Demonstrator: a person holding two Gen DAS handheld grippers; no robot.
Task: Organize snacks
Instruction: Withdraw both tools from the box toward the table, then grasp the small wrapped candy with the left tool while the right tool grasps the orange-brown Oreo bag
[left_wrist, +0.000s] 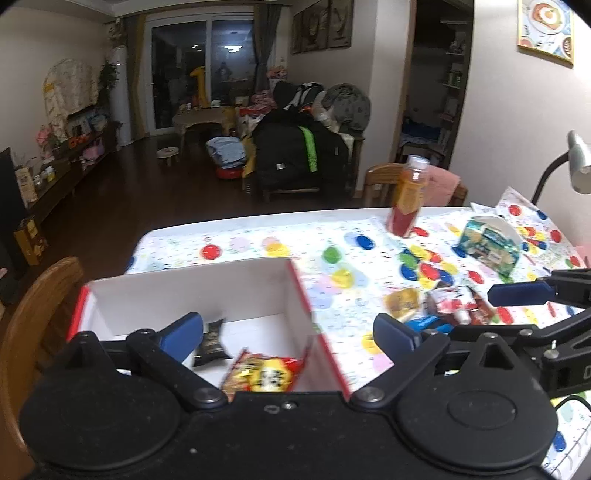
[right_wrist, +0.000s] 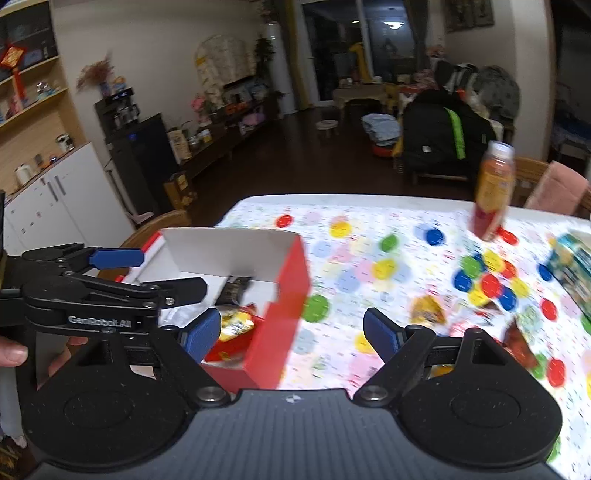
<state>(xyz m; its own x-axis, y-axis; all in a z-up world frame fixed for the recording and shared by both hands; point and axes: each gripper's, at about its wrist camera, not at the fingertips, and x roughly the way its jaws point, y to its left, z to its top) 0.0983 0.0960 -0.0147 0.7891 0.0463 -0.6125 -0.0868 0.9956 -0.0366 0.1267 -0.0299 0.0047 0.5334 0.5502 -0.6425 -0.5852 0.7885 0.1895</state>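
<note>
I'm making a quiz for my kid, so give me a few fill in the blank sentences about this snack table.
1. The box is red outside and ____ inside.
2. The red and yellow snack packet lies ____ the box.
3. The left hand-held gripper is open and holds ____.
4. The bottle stands on the ____.

Missing words: white; inside; nothing; table

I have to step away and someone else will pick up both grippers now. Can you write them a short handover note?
Left gripper: open, empty, over the box.
Right gripper: open, empty, at the box's right wall.
Done: a dark packet and a red-yellow packet lie in the box.
Left: loose snacks on the tablecloth to its right, including a yellow packet and red-white packets; also the green-blue carton and the bottle, probably.
</note>
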